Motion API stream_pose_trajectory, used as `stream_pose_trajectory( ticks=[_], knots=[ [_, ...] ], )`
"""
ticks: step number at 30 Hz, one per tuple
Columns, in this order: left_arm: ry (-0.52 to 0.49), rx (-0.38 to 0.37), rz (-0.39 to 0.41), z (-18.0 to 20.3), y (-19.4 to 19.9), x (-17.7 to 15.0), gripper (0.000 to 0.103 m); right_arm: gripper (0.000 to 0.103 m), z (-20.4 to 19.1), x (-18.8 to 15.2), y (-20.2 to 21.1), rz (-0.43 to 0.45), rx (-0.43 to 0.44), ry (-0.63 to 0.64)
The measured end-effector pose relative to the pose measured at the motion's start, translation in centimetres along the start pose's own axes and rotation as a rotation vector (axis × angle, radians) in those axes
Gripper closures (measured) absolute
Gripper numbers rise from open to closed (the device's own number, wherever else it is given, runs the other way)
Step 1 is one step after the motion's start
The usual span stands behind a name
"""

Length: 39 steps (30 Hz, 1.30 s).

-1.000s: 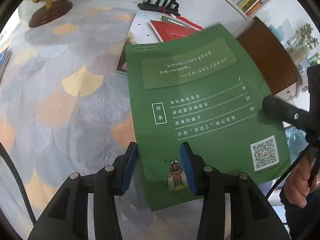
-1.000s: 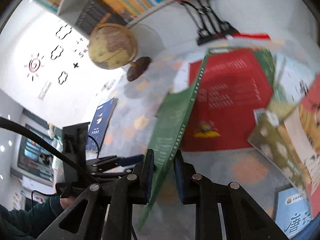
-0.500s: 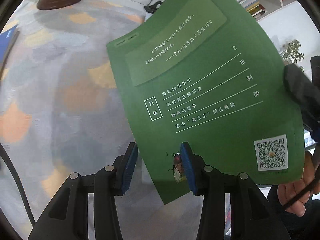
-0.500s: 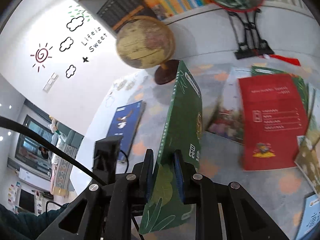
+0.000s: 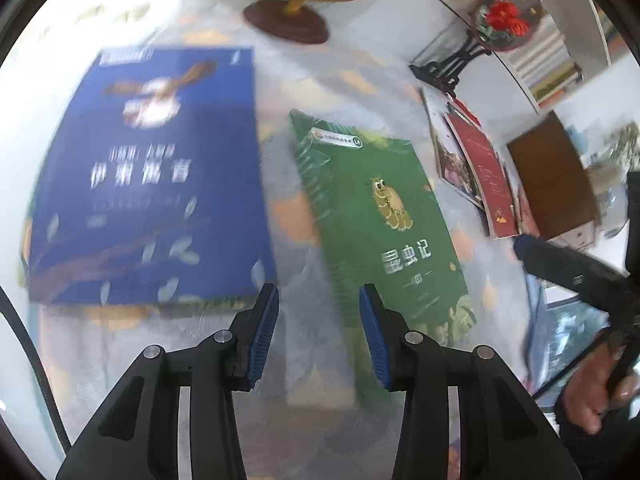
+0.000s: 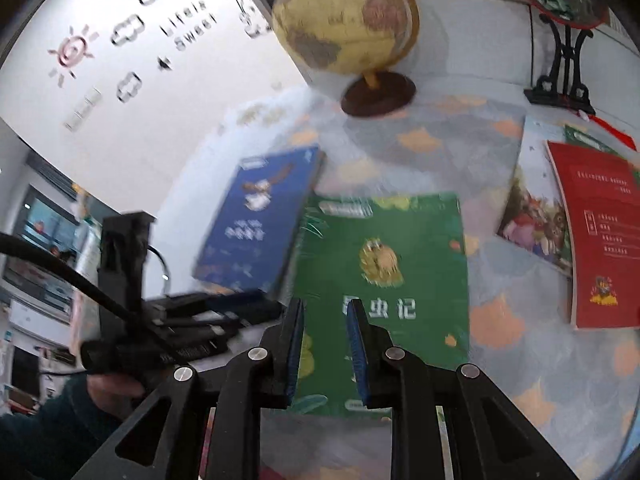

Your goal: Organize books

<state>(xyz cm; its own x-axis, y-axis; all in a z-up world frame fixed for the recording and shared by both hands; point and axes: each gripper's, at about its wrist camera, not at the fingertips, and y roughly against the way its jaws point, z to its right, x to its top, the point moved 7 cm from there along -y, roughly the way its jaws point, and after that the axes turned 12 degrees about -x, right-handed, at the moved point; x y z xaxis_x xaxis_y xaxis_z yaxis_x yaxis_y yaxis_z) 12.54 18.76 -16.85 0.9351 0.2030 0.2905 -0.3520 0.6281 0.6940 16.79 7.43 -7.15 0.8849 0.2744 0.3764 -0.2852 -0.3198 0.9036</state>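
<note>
A green book (image 5: pixel 380 220) with a yellow insect on its cover lies face up on the patterned tablecloth, just right of a blue book (image 5: pixel 148 176). My left gripper (image 5: pixel 318 334) is open and empty above the gap between the two books. My right gripper (image 6: pixel 323 354) is open and empty, just above the green book's (image 6: pixel 384 276) near edge. The blue book (image 6: pixel 260 224) lies to its left. A red book (image 6: pixel 600 232) lies at the right on other books.
A globe (image 6: pixel 348 16) on a wooden base stands at the back. A black stand (image 6: pixel 560 80) holding a round red ornament is at the back right. Bookshelves line the wall behind. More books (image 5: pixel 476 172) lie at the right.
The green book was held upright in my right gripper with its back cover showing. It now lies flat, front cover up, beside the blue book, and my right gripper has let go.
</note>
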Motion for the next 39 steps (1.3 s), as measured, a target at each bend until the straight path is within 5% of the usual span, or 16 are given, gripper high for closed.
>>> stream_pose_trajectory(
  ticks=[3, 6, 8, 12, 20, 24, 32, 39],
  knots=[
    [0.004, -0.005, -0.017, -0.7, -0.7, 0.0, 0.064, 0.081, 1.5, -1.2, -1.8, -0.051, -0.079, -0.005],
    [0.001, -0.023, -0.079, 0.5, -3.1, -0.7, 0.064, 0.068, 5.0, -2.5, -4.3, -0.132, -0.131, -0.078],
    [0.022, -0.071, -0.097, 0.9, -3.6, -0.9, 0.063, 0.066, 7.1, -3.1, -5.4, -0.163, -0.118, -0.145],
    [0.008, -0.006, -0.075, 1.8, -3.7, -1.6, 0.063, 0.066, 9.7, -2.8, -6.0, -0.142, -0.068, -0.244],
    [0.113, -0.010, -0.010, 1.0, -3.6, -1.8, 0.062, 0.067, 9.2, -3.1, -7.3, -0.087, -0.046, -0.142],
    [0.124, 0.006, 0.010, 1.1, -3.6, -1.9, 0.062, 0.069, 7.6, -4.5, -7.1, -0.119, 0.057, -0.132],
    [0.136, 0.082, 0.026, 2.0, -3.5, -3.2, 0.062, 0.069, 9.7, -5.6, -5.1, -0.074, -0.119, -0.058],
    [0.144, 0.148, 0.037, 2.5, -4.3, -3.6, 0.061, 0.066, 9.5, -4.2, -7.7, -0.111, -0.032, -0.036]
  ],
)
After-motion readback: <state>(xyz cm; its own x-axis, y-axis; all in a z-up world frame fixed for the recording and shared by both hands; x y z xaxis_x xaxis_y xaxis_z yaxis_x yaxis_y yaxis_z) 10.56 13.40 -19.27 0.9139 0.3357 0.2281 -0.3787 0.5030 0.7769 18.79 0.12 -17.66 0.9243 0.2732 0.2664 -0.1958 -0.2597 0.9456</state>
